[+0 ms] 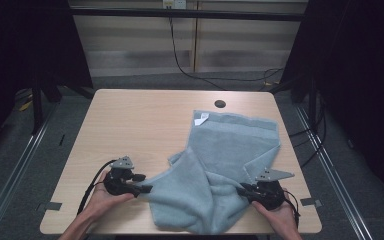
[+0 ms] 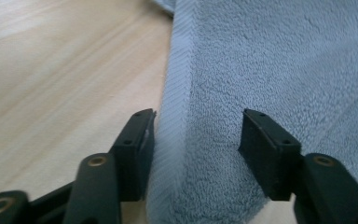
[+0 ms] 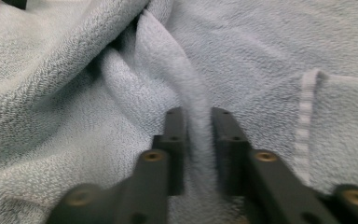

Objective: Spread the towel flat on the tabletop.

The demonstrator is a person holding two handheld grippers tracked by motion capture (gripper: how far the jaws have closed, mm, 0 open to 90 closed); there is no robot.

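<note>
Pinching a raised fold of the blue towel [image 3: 242, 56] with my right gripper [image 3: 196, 116], jaws narrow and clamped on the ridge, so that side can be lifted. My left gripper [image 2: 198, 126] stands wide, jaws straddling the towel's hemmed edge, not closed yet, lined up for a second grab. The towel lies rumpled on the near right of the wooden table [image 1: 140, 120], white label [image 1: 201, 118] at its far corner.
</note>
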